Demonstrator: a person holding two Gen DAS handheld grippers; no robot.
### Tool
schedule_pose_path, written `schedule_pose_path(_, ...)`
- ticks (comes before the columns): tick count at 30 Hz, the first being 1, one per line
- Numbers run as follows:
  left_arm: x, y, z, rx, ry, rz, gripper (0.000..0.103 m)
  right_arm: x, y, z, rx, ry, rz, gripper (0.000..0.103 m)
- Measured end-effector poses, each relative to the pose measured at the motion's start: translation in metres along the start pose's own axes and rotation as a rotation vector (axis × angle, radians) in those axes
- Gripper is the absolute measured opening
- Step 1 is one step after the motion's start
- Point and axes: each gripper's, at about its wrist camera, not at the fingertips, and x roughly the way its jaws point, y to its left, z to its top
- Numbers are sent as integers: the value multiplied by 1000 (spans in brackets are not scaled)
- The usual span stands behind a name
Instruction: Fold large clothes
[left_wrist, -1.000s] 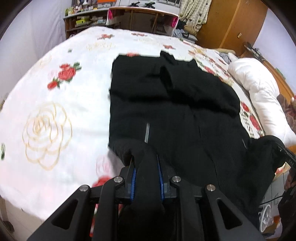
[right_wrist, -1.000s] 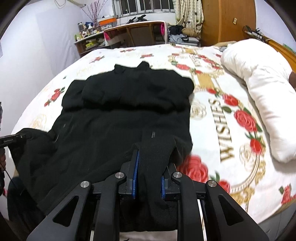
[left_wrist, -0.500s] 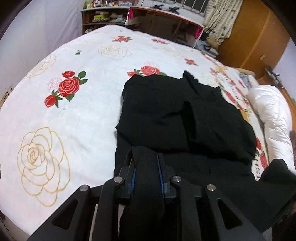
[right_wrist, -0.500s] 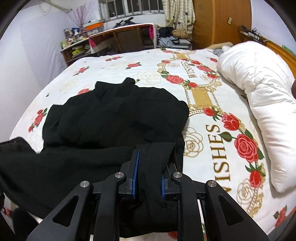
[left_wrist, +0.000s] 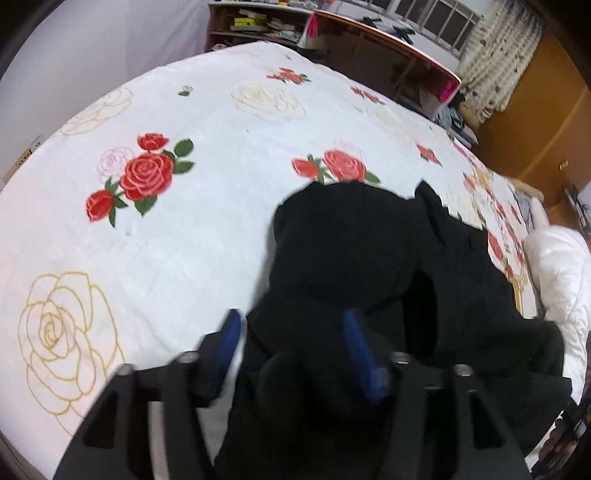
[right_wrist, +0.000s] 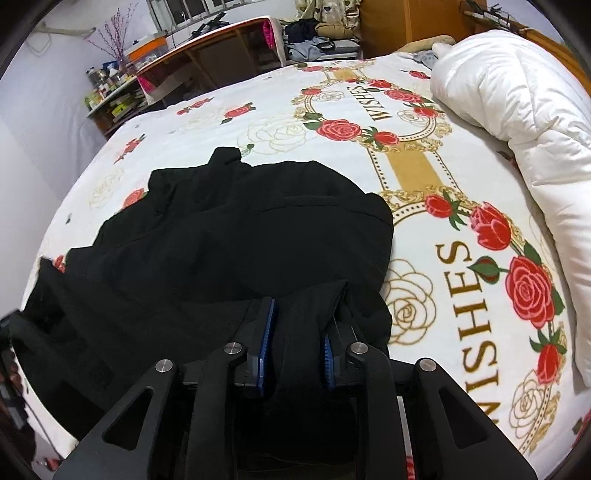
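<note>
A large black garment (left_wrist: 351, 254) lies on the floral bed, its lower half folded up over its upper half; it also shows in the right wrist view (right_wrist: 236, 236). My left gripper (left_wrist: 291, 339) stands open, blue pads wide apart, with the garment's folded left edge lying loose between the fingers. My right gripper (right_wrist: 297, 339) is shut on the garment's right hem corner, cloth pinched between the blue pads, low over the folded cloth.
The white bedspread (left_wrist: 166, 236) with red and gold roses spreads to the left and far side. A white duvet (right_wrist: 517, 110) is bunched along the right edge. A desk and shelves (right_wrist: 207, 51) stand beyond the bed.
Both grippers carried the hem forward over the garment's upper half. The left gripper has opened and let go of the cloth. The right gripper stays shut on it.
</note>
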Motion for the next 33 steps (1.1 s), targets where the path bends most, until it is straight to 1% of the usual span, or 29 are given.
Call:
schedule_pose_path(3, -6, 2, 6, 12, -22, -22, 68, 0, 0, 4, 19, -15, 16, 28)
schedule_pose_path(4, -9, 2, 7, 22, -32, -20, 68, -2, -2, 6, 41, -26, 18, 33)
schedule_pose_path(5, -12, 2, 7, 32, -44, -21, 72, -4, -3, 9, 51, -43, 10, 45)
schedule_pose_path(6, -15, 1, 7, 39, -53, -21, 76, -8, -5, 12, 57, -69, 2, 53)
schedule_pose_path(7, -17, 2, 7, 46, -57, -26, 76, -14, -7, 15, 63, -98, 1, 59)
schedule_pose_path(8, -18, 1, 6, 54, -56, -42, 76, -21, -11, 19, 74, -121, 21, 60)
schedule_pose_path(9, -19, 0, 5, 66, -49, -59, 76, -24, -13, 21, 76, -127, 37, 60)
schedule_pose_path(10, -20, 0, 4, 73, -51, -63, 76, -31, -16, 24, 67, -143, 45, 60)
schedule_pose_path(12, -24, 0, 1, 94, -70, -62, 76, -42, -20, 24, 42, -180, 14, 60)
schedule_pose_path(13, -25, 1, 0, 106, -76, -72, 76, -48, -24, 23, 31, -197, 26, 60)
schedule_pose_path(14, -26, 2, -1, 115, -80, -90, 78, -53, -28, 21, 26, -212, 43, 60)
schedule_pose_path(16, -22, 3, -4, 138, -61, -138, 82, -60, -38, 14, 17, -230, 69, 60)
schedule_pose_path(18, -13, -2, -10, 186, -32, -143, 83, -59, -46, 1, -31, -215, 83, 61)
schedule_pose_path(20, -6, -8, -17, 239, -21, -146, 83, -51, -44, -10, -125, -178, 65, 62)
schedule_pose_path(21, -1, -12, -19, 258, -4, -168, 83, -45, -41, -16, -183, -155, 65, 62)
schedule_pose_path(22, 3, -15, -21, 268, 15, -194, 83, -43, -40, -20, -207, -144, 78, 62)
schedule_pose_path(23, 9, -19, -21, 279, 36, -202, 83, -38, -38, -24, -230, -132, 109, 62)
schedule_pose_path(24, 14, -23, -22, 287, 44, -192, 83, -34, -35, -26, -245, -123, 140, 62)
schedule_pose_path(26, 21, -29, -22, 299, 56, -178, 83, -28, -30, -27, -264, -123, 139, 63)
schedule_pose_path(28, 26, -30, -22, 282, 58, -174, 83, -34, -38, -26, -219, -164, 151, 64)
schedule_pose_path(29, 29, -30, -21, 279, 60, -173, 83, -41, -46, -26, -167, -185, 180, 68)
schedule_pose_path(30, 32, -31, -22, 287, 62, -164, 83, -46, -50, -27, -150, -202, 202, 71)
schedule_pose_path(31, 35, -32, -22, 299, 62, -150, 83, -53, -52, -30, -164, -221, 217, 74)
schedule_pose_path(32, 38, -32, -23, 305, 62, -137, 83, -55, -49, -32, -193, -214, 214, 74)
schedule_pose_path(33, 40, -33, -23, 303, 63, -138, 83, -52, -45, -34, -240, -185, 213, 74)
